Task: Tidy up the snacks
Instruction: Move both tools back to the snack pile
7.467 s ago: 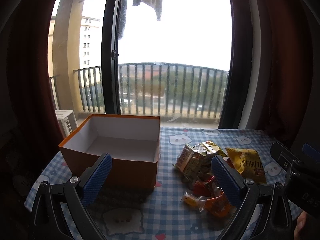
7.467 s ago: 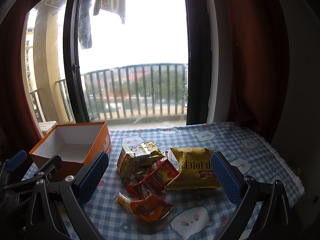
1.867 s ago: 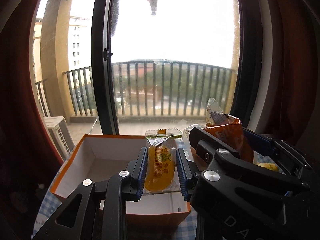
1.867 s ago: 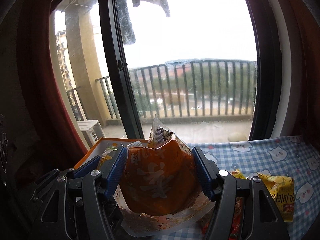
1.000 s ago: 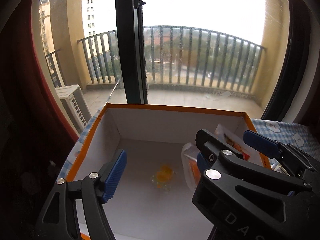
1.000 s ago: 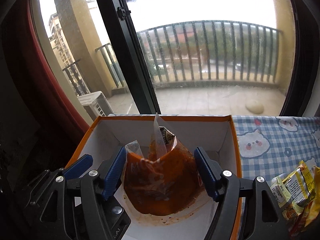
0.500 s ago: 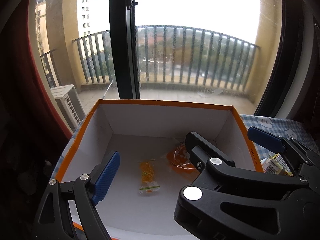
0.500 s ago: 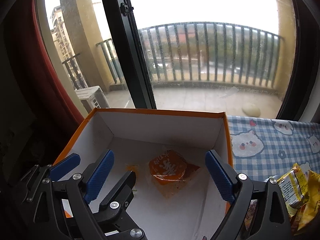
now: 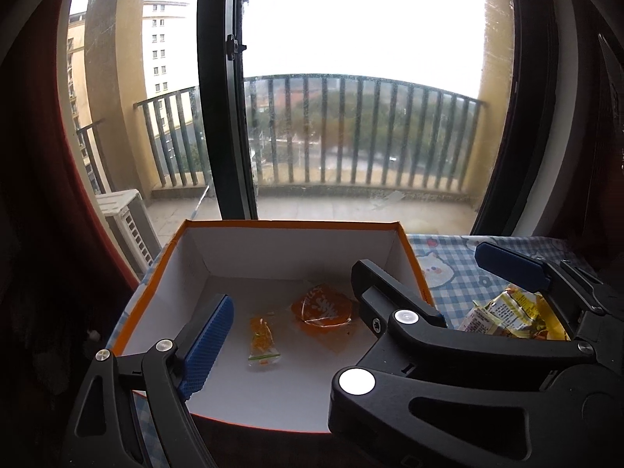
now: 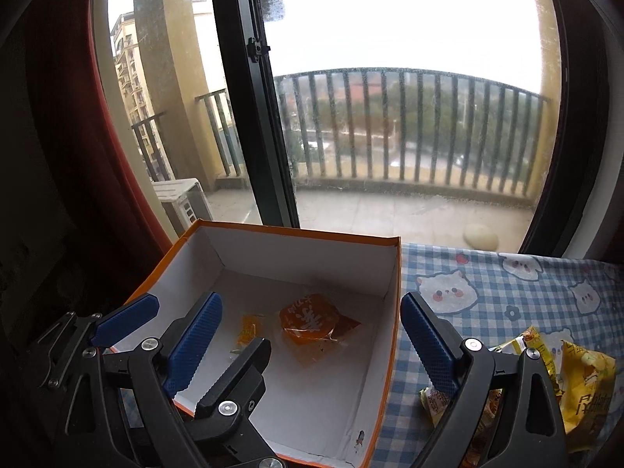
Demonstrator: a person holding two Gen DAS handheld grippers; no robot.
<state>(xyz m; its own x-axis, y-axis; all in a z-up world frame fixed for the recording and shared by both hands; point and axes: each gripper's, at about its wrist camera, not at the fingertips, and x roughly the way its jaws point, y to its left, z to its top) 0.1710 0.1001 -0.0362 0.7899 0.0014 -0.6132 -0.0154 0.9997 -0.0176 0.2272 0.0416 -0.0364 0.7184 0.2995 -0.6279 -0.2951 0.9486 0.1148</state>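
An open orange box (image 9: 156,273) with a white inside stands on the table; it also shows in the right wrist view (image 10: 394,312). Inside lie a small yellow candy packet (image 9: 262,337) (image 10: 249,328) and an orange round snack packet (image 9: 321,309) (image 10: 310,319). My left gripper (image 9: 312,335) is open and empty above the box; its right finger is hidden behind the right gripper's body. My right gripper (image 10: 312,343) is open and empty over the box. Several more snack packets (image 9: 507,312) (image 10: 577,382) lie on the table right of the box.
The table has a blue checked cloth with cartoon faces (image 10: 507,292). A large window with a dark frame (image 9: 222,117) and a balcony railing stand just behind the table. Dark red curtains (image 9: 39,195) hang at both sides.
Both grippers have pulled back and up from the box. The two released packets lie still on the box floor.
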